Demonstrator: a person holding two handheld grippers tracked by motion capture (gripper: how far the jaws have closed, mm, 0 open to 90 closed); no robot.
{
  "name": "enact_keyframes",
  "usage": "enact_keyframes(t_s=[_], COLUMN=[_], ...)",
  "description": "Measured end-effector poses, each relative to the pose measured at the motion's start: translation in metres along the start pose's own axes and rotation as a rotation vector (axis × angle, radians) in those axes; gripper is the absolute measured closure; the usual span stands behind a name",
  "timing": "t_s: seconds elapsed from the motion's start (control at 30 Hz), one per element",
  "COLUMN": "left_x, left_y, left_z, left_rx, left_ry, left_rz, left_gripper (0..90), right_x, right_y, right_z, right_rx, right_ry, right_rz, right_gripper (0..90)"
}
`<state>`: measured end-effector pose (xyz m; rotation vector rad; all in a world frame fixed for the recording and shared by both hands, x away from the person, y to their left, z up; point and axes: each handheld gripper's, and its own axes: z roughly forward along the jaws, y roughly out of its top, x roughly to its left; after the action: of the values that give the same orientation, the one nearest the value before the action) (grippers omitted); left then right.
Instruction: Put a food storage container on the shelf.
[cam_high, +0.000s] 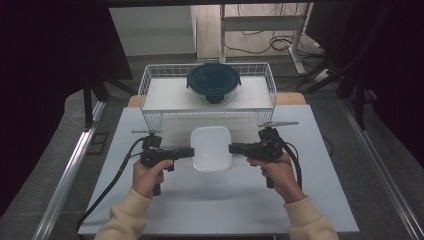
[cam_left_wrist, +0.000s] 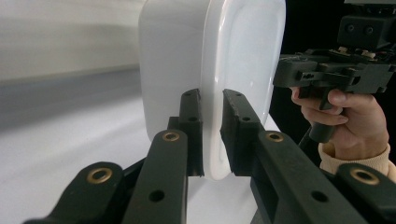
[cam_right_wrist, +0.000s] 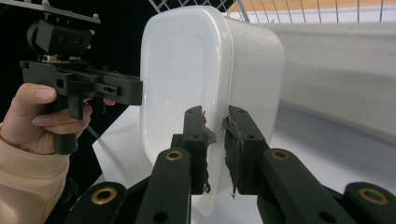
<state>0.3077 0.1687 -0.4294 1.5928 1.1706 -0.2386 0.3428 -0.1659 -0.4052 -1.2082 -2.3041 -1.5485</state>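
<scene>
Tongs grip the white box (cam_high: 211, 148) at both ends: our left tongs (cam_high: 189, 152) are clamped on its left rim, our right tongs (cam_high: 233, 148) on its right rim, and the box hangs between them, seemingly just above the desk (cam_high: 165, 205). We judge the step is carrying it toward the wire basket (cam_high: 145, 82), where a round dark-lidded bowl (cam_high: 214, 82) sits. To do it well, we keep both hands level, move them together, hold pressure steady, and clear the basket's front wall.

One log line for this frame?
left gripper: shut on tub rim | right gripper: shut on rim | tub: off table
</scene>
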Motion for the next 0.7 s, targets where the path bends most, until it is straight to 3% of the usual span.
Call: enact_keyframes(t_s=[0.7], left_x=[-0.037], left_y=[0.041], left_z=[-0.032], left_rx=[-0.06], left_ry=[-0.011], left_rz=[0.081], left_gripper=[78.8], right_x=[0.042], right_y=[0.046], right_z=[-0.028], right_rx=[-0.064], right_ry=[0.017], right_rz=[-0.099], right_gripper=[78.3])
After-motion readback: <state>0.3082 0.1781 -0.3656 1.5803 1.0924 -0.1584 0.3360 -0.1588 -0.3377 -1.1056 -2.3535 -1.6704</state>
